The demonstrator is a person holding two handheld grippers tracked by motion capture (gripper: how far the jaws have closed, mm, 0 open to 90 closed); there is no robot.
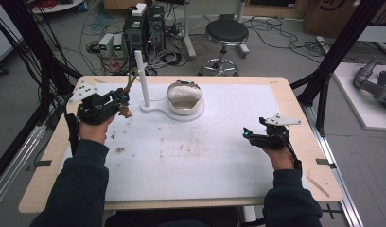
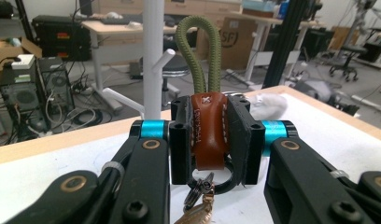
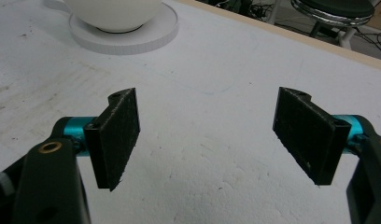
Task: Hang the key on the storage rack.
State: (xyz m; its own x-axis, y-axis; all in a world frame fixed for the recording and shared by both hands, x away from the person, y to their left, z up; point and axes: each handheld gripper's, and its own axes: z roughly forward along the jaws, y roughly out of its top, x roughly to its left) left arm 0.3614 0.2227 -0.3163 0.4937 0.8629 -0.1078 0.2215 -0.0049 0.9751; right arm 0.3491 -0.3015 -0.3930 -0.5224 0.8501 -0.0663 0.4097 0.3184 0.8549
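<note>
A keychain with a brown leather tab (image 2: 208, 133) and an olive cord loop (image 2: 198, 51) is clamped between the jaws of my left gripper (image 2: 209, 140), with metal rings (image 2: 201, 189) dangling below. In the high view the left gripper (image 1: 122, 100) hovers at the table's far left, just left of a white peg stand (image 1: 143, 75). The stand's post (image 2: 152, 56) with its side pegs rises close behind the loop. My right gripper (image 1: 247, 133) rests low at the right side, and its jaws stand wide apart over bare table (image 3: 212, 135).
A white bowl (image 1: 185, 96) sits on the stand's round base (image 1: 155, 108) at the back centre; the bowl (image 3: 114, 11) appears ahead of the right gripper. The white tabletop (image 1: 196, 156) carries brown smudges. A black stool (image 1: 226, 34) and computers stand beyond the table.
</note>
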